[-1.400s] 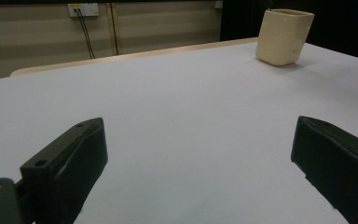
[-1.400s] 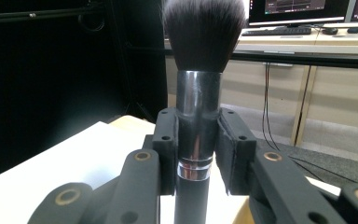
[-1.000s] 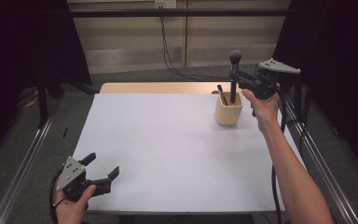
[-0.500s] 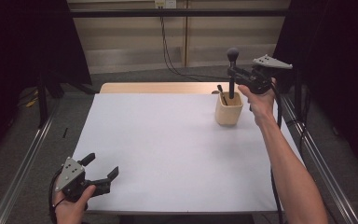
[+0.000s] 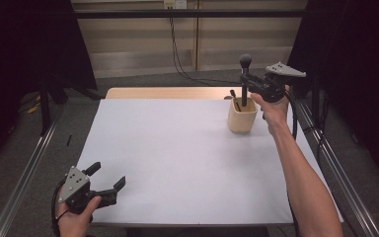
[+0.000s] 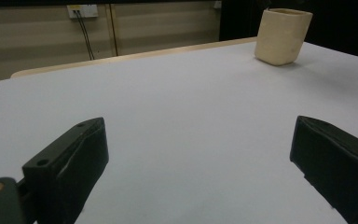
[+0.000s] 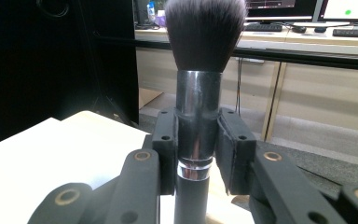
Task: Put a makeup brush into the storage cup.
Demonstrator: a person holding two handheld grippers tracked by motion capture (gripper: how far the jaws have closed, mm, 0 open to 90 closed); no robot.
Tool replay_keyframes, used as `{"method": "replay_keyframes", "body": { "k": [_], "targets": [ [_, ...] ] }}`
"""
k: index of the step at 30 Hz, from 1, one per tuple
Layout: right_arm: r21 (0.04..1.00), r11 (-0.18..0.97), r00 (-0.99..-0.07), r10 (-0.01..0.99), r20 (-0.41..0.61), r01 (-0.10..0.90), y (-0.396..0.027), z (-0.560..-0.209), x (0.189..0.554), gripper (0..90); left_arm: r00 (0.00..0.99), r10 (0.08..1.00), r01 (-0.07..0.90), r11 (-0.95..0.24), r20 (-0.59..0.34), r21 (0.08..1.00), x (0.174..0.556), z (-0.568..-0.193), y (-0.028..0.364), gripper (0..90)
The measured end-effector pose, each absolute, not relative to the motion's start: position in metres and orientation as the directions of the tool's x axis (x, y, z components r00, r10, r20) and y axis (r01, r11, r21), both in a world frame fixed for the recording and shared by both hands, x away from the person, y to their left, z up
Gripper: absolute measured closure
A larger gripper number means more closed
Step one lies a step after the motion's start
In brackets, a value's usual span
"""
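At the near left corner of the table (image 5: 177,163) the left gripper (image 5: 109,181) rests low over the white surface with its jaws spread wide and nothing between them; in its own view the two black jaws frame bare table, and the wooden cup (image 6: 282,36) stands far off toward the upper right, well apart from this hand. That puts the left hand out of the running for the work at the far side. Farther back, on the right, the person's right forearm (image 5: 301,173) stretches up the table to the right gripper (image 5: 245,80), which is clamped on a makeup brush (image 5: 245,74) (a fat, round-headed one). In the right gripper view the pads press from both sides on the shiny metal collar of the brush (image 7: 198,116), just below the dark bristles, and the black handle runs straight down out of the frame. The brush stands upright, its long axis vertical, bristles pointing up and handle end pointing down into the mouth of the wooden cup (image 5: 242,116). The cup sits directly beneath the gripper on the far right part of the table, with another dark stick leaning at its left inner edge. Whether the handle tip has touched the bottom cannot be told. The coming move looks to turn on that vertical line: the cup lies straight below the grip, so a plain lowering along the brush's own axis should seat it, provided the handle clears the stick already inside.
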State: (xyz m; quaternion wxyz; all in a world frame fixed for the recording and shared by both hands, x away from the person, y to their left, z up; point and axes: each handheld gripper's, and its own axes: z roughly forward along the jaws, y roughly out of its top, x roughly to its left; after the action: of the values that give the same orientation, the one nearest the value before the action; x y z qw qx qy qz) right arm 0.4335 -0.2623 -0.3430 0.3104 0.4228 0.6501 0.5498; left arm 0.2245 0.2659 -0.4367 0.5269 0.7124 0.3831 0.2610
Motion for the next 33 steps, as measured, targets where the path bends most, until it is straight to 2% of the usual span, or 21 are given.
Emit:
{"method": "replay_keyframes", "body": {
  "k": [33],
  "targets": [
    [0.961,0.032,-0.427,0.899,0.092,0.274,-0.268,-0.392,0.439,71.8,0.574,0.818,0.273,-0.161,-0.026,0.948,0.225,-0.437,0.266,4.4]
  ]
}}
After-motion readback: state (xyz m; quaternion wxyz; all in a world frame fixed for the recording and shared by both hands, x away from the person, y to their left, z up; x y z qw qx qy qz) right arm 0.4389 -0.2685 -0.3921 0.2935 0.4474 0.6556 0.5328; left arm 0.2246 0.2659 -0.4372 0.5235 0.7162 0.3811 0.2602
